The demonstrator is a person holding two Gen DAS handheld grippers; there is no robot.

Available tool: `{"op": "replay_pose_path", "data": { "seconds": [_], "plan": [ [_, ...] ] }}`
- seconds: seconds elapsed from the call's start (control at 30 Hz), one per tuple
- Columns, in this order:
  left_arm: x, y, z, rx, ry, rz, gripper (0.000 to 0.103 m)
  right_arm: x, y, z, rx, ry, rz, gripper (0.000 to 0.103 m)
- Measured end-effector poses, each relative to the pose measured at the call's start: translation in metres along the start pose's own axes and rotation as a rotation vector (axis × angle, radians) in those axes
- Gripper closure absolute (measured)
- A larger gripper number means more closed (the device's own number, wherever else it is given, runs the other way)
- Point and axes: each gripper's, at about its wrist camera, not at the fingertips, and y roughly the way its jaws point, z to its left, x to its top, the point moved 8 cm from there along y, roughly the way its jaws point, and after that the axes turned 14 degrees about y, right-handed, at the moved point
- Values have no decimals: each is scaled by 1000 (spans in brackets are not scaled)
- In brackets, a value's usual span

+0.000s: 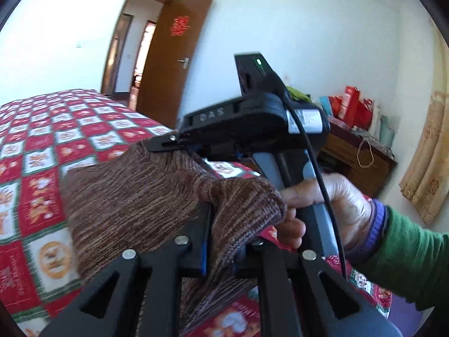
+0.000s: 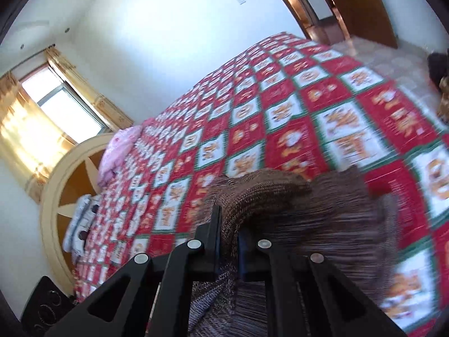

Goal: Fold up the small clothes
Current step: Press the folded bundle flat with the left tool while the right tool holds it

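Observation:
A brown striped knit garment (image 1: 134, 196) hangs in the air above the bed. My left gripper (image 1: 221, 224) is shut on one edge of it, the knit bunched between its jaws. My right gripper (image 1: 174, 143) shows in the left wrist view, shut on another edge of the same garment, with the person's hand (image 1: 334, 205) on its handle. In the right wrist view my right gripper (image 2: 228, 230) is shut on the knit garment (image 2: 322, 210), which drapes to the right over the bed.
The bed has a red, white and green patterned cover (image 1: 42, 154) (image 2: 280, 112). A pink cloth (image 2: 118, 151) lies near the round headboard (image 2: 56, 196). A wooden cabinet (image 1: 362, 157) with red bags stands by the wall. An open brown door (image 1: 171, 56) is behind.

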Motion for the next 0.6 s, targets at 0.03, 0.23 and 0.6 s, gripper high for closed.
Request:
{"op": "replay_pose_path", "data": {
  "seconds": [0.03, 0.23, 0.6],
  "plan": [
    [0, 6, -5, -12, 2, 7, 91, 2, -5, -5, -15, -8, -3, 94],
    [-12, 48, -37, -109, 0, 112, 91, 1, -16, -46, -133, -68, 31, 94],
    [-46, 63, -54, -87, 64, 246, 81, -16, -10, -118, -221, 19, 63, 93]
  ]
}}
